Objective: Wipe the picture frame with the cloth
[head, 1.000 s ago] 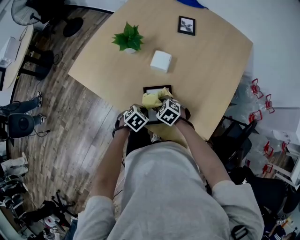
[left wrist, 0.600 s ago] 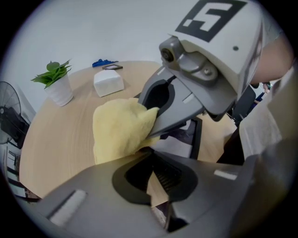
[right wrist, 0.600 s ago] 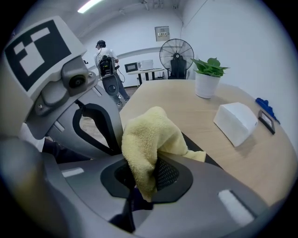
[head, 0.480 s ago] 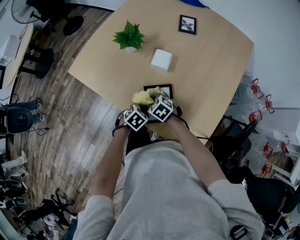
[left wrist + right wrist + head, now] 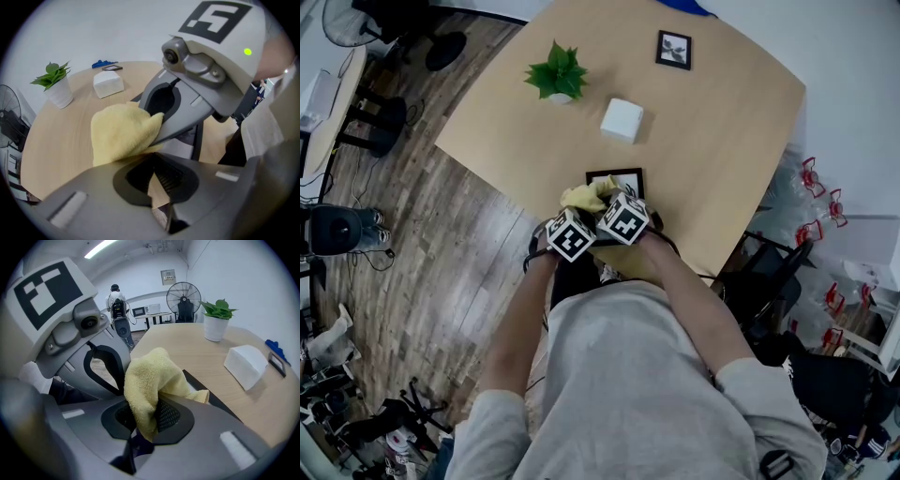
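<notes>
The wooden table takes up the upper middle of the head view. Its near edge is hidden behind the person's forearms and grey-shirted body.

The picture frame lies flat near that hidden edge. Only its far black bar and a strip of pale picture show. The rest is under the cloth and the two grippers.

The yellow cloth sits bunched over the far left corner of the frame.

The right gripper has its jaws clamped on a fold of the cloth. The fold hangs down between the pads and swells up above them, covering the tips.

The left gripper sits just beside it. Its jaws are closed to a thin slit on the near edge of the frame, though the jaws themselves mostly hide the contact.

A white box stands farther in, well apart from the frame. The sides in view are closed, so its contents cannot be told.

Left of the box, a white pot holds a leafy green plant. The leaves hide the pot's inside.

A small second frame lies near the far edge. Beyond it, a blue thing is cut off by the top of the head view and is too small to identify.
</notes>
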